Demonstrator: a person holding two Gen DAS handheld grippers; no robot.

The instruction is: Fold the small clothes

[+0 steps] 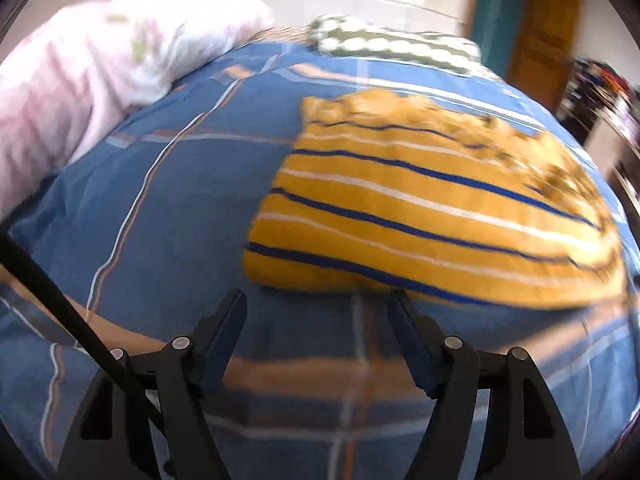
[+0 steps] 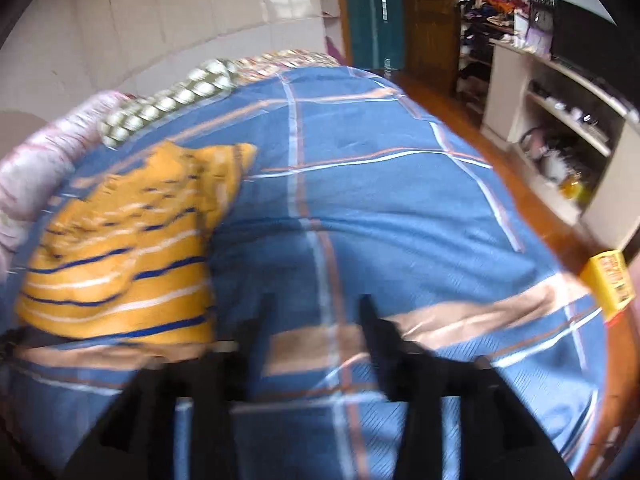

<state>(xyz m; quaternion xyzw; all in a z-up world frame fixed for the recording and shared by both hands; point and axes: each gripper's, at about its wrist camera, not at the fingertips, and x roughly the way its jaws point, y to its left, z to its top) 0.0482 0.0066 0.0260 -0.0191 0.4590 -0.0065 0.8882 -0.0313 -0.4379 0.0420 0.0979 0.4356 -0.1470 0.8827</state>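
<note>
A folded yellow garment with blue and white stripes point(image 1: 432, 204) lies on the blue plaid bed cover point(image 1: 180, 208). In the left wrist view its near edge sits just beyond my left gripper point(image 1: 318, 300), which is open and empty above the cover. In the right wrist view the same garment point(image 2: 120, 256) lies to the left of my right gripper point(image 2: 316, 308), which is open and empty over bare bed cover point(image 2: 380, 208). Both views are motion-blurred.
A pink-white quilt point(image 1: 100, 64) and a green checked pillow point(image 1: 396, 44) lie at the bed's far side. A wooden door point(image 1: 544, 32) stands behind. A white shelf unit point(image 2: 560, 120) with clutter and a yellow box point(image 2: 610, 280) stand right of the bed, past the wooden floor.
</note>
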